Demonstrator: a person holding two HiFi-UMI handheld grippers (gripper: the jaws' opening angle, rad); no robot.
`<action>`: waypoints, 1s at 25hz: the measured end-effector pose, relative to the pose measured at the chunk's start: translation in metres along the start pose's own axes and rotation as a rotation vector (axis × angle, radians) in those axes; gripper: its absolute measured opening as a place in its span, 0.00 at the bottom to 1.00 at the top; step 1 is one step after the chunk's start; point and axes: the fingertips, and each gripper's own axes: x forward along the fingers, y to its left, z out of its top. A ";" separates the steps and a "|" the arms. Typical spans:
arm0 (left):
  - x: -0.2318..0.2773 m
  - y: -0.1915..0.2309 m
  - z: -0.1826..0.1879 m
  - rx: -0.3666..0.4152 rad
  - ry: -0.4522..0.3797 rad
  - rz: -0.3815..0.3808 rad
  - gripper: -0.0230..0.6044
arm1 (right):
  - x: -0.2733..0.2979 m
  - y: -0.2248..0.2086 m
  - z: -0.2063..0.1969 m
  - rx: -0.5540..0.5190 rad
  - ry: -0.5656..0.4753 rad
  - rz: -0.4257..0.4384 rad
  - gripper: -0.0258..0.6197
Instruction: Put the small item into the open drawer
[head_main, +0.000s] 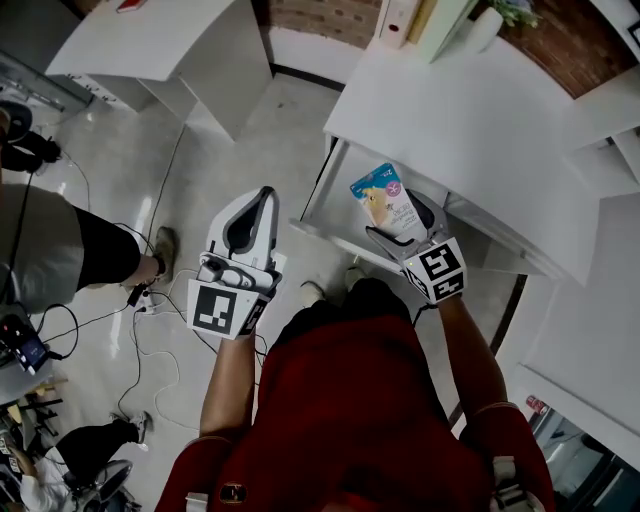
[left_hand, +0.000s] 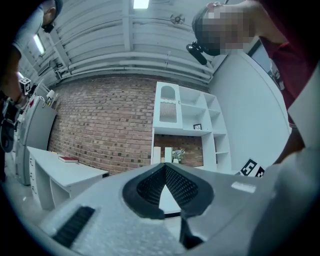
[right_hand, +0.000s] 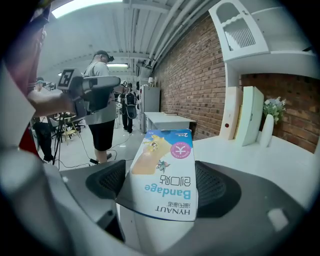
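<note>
Blue-white bandage box (right_hand: 167, 170) is clamped in my right gripper (head_main: 400, 222), held above the open drawer (head_main: 320, 198), not yet released. Left gripper (left_hand: 165, 170) jaws closed, empty. Drop remains.

The box (right_hand: 167, 177) reads "HYNAUT Bandage".

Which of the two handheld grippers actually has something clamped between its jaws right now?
The right gripper: its jaws grip a blue-and-white cardboard bandage box. The left gripper's jaws meet at the tips with nothing between them.
</note>
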 end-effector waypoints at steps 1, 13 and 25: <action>0.003 0.002 -0.001 0.000 0.007 0.007 0.05 | 0.005 -0.002 -0.004 0.001 0.015 0.004 0.73; 0.020 0.019 -0.016 0.010 0.069 0.101 0.05 | 0.061 -0.020 -0.085 0.072 0.232 0.057 0.73; 0.035 0.031 -0.043 0.007 0.114 0.149 0.05 | 0.118 -0.046 -0.149 0.179 0.359 0.017 0.73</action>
